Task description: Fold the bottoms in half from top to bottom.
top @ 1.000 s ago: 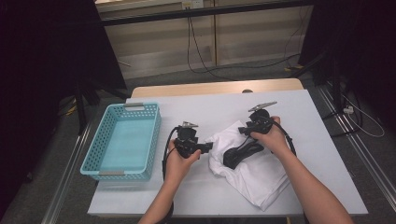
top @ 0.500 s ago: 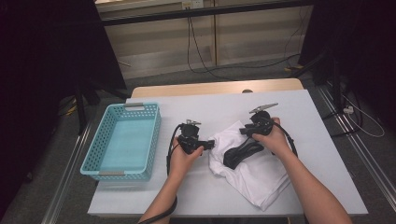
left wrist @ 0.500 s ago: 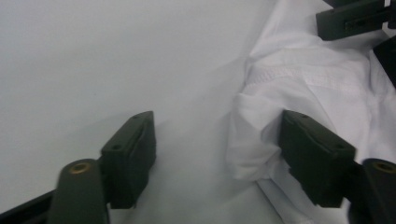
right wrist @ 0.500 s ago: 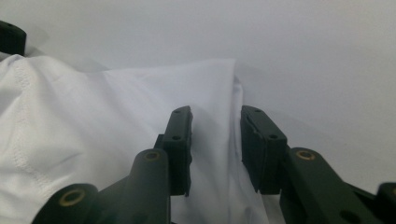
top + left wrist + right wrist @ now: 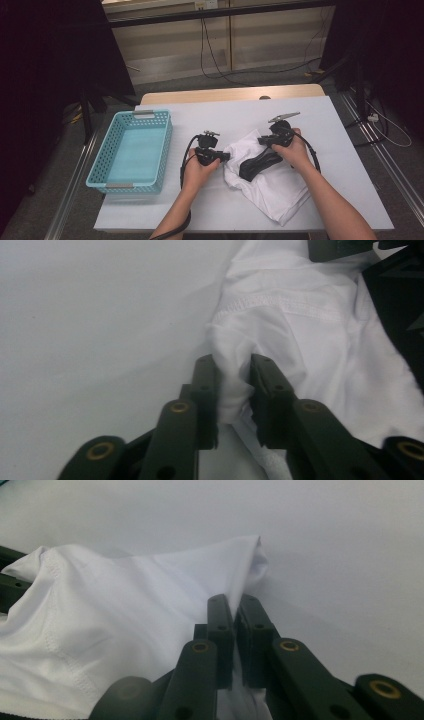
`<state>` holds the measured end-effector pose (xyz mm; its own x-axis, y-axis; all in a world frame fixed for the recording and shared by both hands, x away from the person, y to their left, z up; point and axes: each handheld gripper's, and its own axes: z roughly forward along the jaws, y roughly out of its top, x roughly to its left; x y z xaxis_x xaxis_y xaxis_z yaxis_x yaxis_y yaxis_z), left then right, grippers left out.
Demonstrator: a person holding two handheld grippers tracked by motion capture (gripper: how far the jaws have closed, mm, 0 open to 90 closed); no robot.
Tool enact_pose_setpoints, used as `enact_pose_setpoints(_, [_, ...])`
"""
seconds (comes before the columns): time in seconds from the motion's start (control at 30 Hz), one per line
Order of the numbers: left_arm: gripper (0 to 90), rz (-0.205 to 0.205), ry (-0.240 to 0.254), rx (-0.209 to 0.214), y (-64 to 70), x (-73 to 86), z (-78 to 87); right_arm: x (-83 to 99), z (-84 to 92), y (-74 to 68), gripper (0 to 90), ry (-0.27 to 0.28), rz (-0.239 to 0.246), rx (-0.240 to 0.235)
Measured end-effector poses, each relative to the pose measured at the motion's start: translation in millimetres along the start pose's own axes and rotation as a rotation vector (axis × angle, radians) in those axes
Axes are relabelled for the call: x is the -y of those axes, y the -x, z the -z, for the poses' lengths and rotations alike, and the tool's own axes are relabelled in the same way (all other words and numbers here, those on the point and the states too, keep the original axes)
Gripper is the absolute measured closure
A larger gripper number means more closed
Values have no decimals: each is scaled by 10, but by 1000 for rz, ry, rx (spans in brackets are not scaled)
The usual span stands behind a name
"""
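A crumpled white cloth (image 5: 270, 192) lies on the white table right of centre. My left gripper (image 5: 228, 156) sits at the cloth's left edge. In the left gripper view its jaws have just been closing, and the gripper (image 5: 234, 382) pinches a bunched fold of the cloth (image 5: 310, 340). My right gripper (image 5: 244, 172) reaches down-left over the cloth. Its jaws have also just been closing, and in the right gripper view the gripper (image 5: 236, 611) is clamped on a thin edge of the cloth (image 5: 125, 605).
A light blue plastic basket (image 5: 132, 150) stands empty at the table's left side. Bare white table (image 5: 325, 115) stretches behind and right of the cloth. Each gripper's cable trails toward the person, whose forearms come in from the front edge.
The left gripper has edged right onto the cloth's left edge. The right hand has kept its place on the cloth.
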<state>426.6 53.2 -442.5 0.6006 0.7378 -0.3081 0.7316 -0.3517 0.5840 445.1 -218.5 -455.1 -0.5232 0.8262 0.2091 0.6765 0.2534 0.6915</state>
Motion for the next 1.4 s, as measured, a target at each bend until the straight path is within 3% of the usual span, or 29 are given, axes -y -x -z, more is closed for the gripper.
enact_pose_setpoints(0.1, [833,4,8,4,-13,-24,57,-9,5,7,868,5,4,-3])
enact_pose_setpoints(0.5, [851,28,49,-35,-101,-132,346,-244,37,-61,872,84,27,-20])
enact_pose_setpoints(1.0, [851,80,74,-84,-353,-101,517,-485,-187,-210,871,115,58,-57])
enact_pose_setpoints(1.4, [851,105,89,-133,-515,-155,605,-641,-372,-261,870,131,45,-72])
